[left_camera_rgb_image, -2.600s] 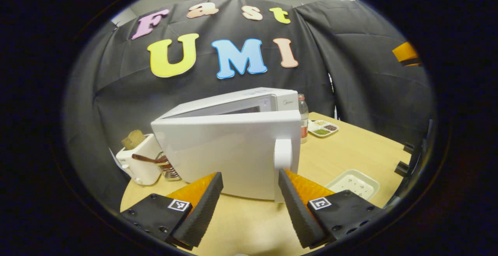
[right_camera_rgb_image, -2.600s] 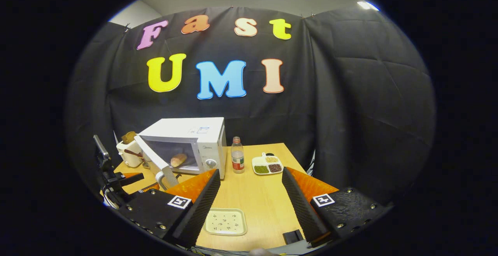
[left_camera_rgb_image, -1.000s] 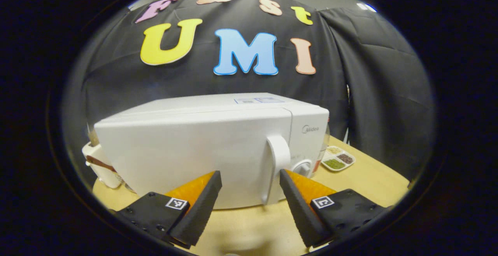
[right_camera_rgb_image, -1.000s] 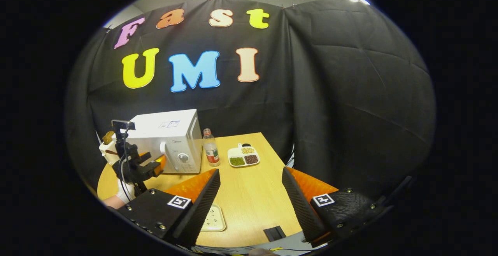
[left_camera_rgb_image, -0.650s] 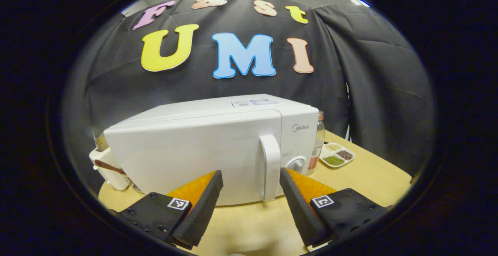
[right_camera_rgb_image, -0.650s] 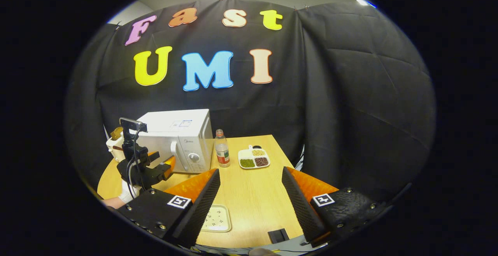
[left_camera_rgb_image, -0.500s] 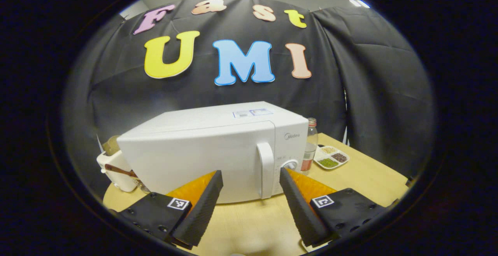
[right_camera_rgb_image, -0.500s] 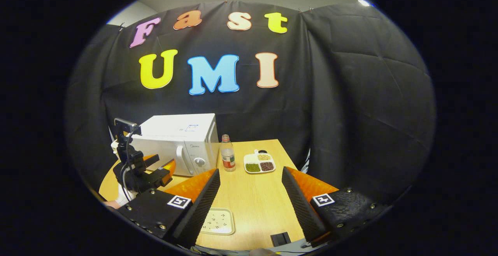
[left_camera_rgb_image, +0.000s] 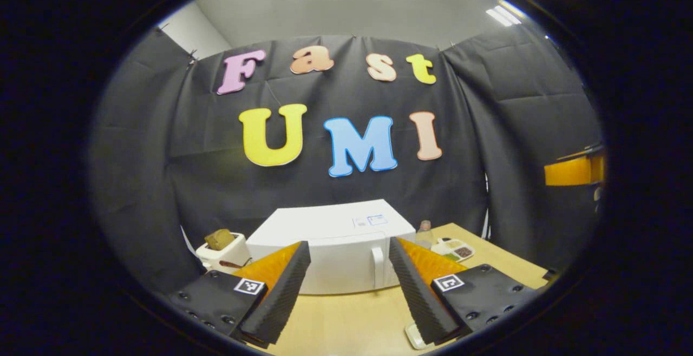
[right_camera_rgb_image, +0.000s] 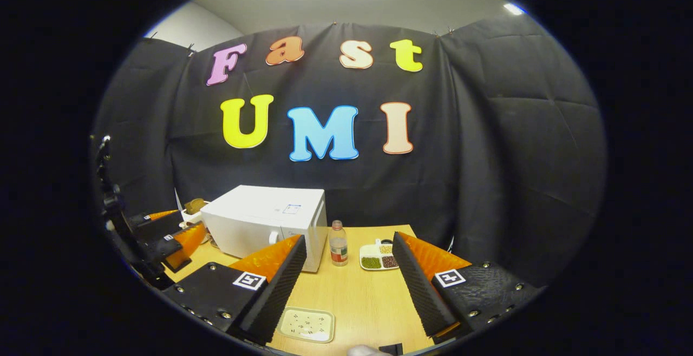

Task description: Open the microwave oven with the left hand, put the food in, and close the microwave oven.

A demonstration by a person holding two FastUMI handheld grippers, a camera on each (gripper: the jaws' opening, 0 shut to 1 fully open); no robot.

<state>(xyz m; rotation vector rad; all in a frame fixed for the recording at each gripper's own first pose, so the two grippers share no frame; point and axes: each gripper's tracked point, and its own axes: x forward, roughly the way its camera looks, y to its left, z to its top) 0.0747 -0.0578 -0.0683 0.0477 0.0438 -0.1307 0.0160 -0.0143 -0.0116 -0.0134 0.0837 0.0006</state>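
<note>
Standing near the back left of the table [right_camera_rgb_image: 352, 296], the microwave [right_camera_rgb_image: 260, 226] has its door shut, the handle [left_camera_rgb_image: 377, 267] upright at the door's right edge. In the left gripper view the oven sits straight ahead between the fingers of the left gripper [left_camera_rgb_image: 346, 285], whose jaws are spread wide and hold nothing; it is apart from the door. In the right gripper view that same gripper [right_camera_rgb_image: 168, 242] hangs in the air to the left of the oven, clear of it.

The right gripper [right_camera_rgb_image: 349, 285] is likewise wide open and empty, held above the near part of the table, well apart from the oven.

A bottle [right_camera_rgb_image: 339, 250] stands just right of the oven, and a divided dish [right_camera_rgb_image: 379, 261] of beans lies beside the bottle. A tray [right_camera_rgb_image: 307, 324] lies near the front edge, below the right gripper's left finger. Behind the oven on its left stands a toaster [left_camera_rgb_image: 222, 253] with bread poking from its top. No food is visible through the door.
</note>
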